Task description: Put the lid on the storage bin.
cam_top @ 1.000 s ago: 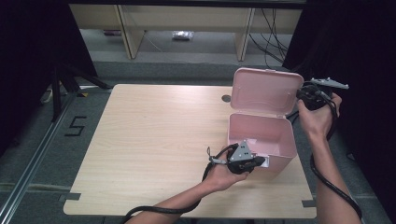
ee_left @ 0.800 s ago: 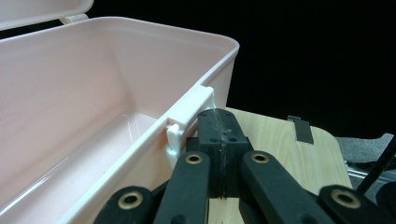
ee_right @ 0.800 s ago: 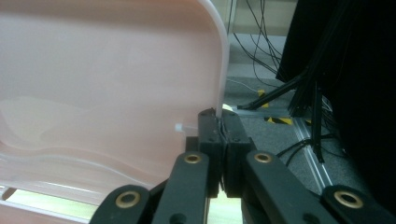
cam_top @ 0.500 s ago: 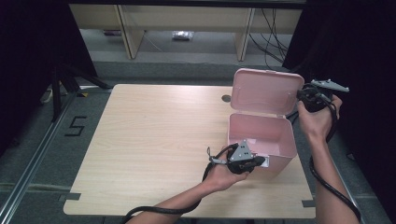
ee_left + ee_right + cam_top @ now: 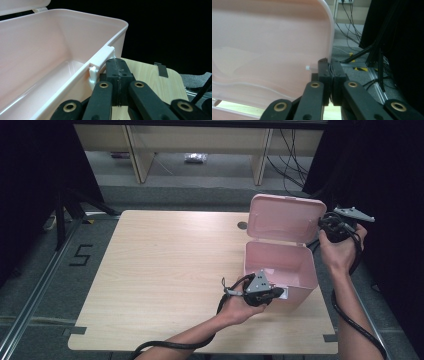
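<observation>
A pink plastic box [image 5: 280,265] stands at the right of the wooden table [image 5: 165,270], its lid [image 5: 287,220] raised upright at the back. My left gripper [image 5: 280,294] is shut, its tips against the white latch [image 5: 100,60] on the box's front wall [image 5: 75,80]; the left gripper view shows the jaws [image 5: 116,61] pressed together just under that latch. The box's inside looks bare. My right gripper [image 5: 322,226] is shut at the lid's right edge; in the right gripper view its tips [image 5: 329,62] touch the rim of the lid [image 5: 274,37].
A dark round hole [image 5: 242,225] sits in the tabletop behind the box. Beyond the table's far edge are wooden shelf legs [image 5: 135,150] and cables [image 5: 292,155]. A metal rail [image 5: 30,295] runs along the floor on the left. Black curtains close both sides.
</observation>
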`<state>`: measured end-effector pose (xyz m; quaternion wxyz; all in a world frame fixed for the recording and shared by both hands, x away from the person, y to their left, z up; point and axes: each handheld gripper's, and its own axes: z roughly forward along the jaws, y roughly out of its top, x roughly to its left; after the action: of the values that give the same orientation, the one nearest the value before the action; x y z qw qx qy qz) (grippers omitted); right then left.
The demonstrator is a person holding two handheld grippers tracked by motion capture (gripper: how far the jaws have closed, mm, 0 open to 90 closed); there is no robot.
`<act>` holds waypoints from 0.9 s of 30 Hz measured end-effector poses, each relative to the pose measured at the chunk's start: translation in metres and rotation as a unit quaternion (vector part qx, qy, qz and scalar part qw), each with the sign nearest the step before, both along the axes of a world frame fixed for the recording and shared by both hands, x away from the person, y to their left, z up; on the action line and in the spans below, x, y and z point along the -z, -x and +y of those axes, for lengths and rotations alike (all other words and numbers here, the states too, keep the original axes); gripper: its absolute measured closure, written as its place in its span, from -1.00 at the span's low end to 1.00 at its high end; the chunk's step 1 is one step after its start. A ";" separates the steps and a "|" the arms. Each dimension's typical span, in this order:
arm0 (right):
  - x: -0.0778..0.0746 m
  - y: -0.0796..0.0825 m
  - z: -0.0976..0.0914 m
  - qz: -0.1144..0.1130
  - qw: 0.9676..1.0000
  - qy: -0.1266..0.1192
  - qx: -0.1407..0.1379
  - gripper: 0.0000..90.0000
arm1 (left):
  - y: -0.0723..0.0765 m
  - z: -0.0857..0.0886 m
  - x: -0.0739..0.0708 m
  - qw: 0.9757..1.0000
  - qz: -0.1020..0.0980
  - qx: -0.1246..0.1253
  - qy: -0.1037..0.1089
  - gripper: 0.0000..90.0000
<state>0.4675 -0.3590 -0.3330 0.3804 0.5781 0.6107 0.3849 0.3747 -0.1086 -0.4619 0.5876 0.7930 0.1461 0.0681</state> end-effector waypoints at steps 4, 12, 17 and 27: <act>0.000 0.002 -0.001 -0.003 1.000 0.004 -0.002 0.99 | 0.000 0.000 0.000 1.000 -0.001 -0.001 -0.001 1.00; 0.001 0.008 0.000 -0.003 1.000 0.000 0.001 0.99 | -0.001 0.001 0.000 1.000 -0.001 -0.002 -0.001 1.00; 0.001 0.010 0.000 -0.007 1.000 0.001 0.000 0.99 | -0.001 0.001 0.000 1.000 -0.001 -0.002 -0.001 1.00; 0.002 0.014 0.000 -0.012 1.000 0.007 0.001 0.99 | -0.001 0.001 0.000 1.000 0.000 -0.004 0.001 1.00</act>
<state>0.4531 -0.3587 -0.3353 0.3920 0.5719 0.6078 0.3872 0.3756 -0.1077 -0.4619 0.5882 0.7917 0.1495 0.0699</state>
